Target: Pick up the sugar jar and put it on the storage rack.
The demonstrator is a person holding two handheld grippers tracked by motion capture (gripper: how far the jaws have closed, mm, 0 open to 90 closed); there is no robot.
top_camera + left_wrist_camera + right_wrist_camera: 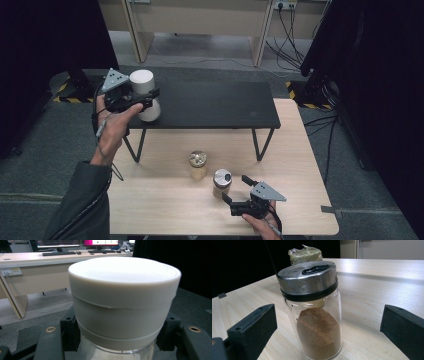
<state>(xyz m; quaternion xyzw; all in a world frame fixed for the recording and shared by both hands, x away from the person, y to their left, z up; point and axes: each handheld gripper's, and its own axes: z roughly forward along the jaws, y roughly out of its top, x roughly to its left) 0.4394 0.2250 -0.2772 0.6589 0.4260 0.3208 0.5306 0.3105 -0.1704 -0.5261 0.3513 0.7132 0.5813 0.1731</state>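
While the left gripper (148, 100) is clamping a white-lidded jar (144, 94) at the left end of the black shelf (215, 105) – jaws tight on both sides – the right gripper (236, 189) is sitting wide open on the wooden table (300, 200), gripping nothing, its jaws flanking a spice jar (313, 307) without touching – another jar (198, 165) is standing just behind.

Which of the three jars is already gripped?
The white-lidded jar at the black shelf's left end, clamped by the left gripper. The two metal-lidded jars stand free on the wooden table.
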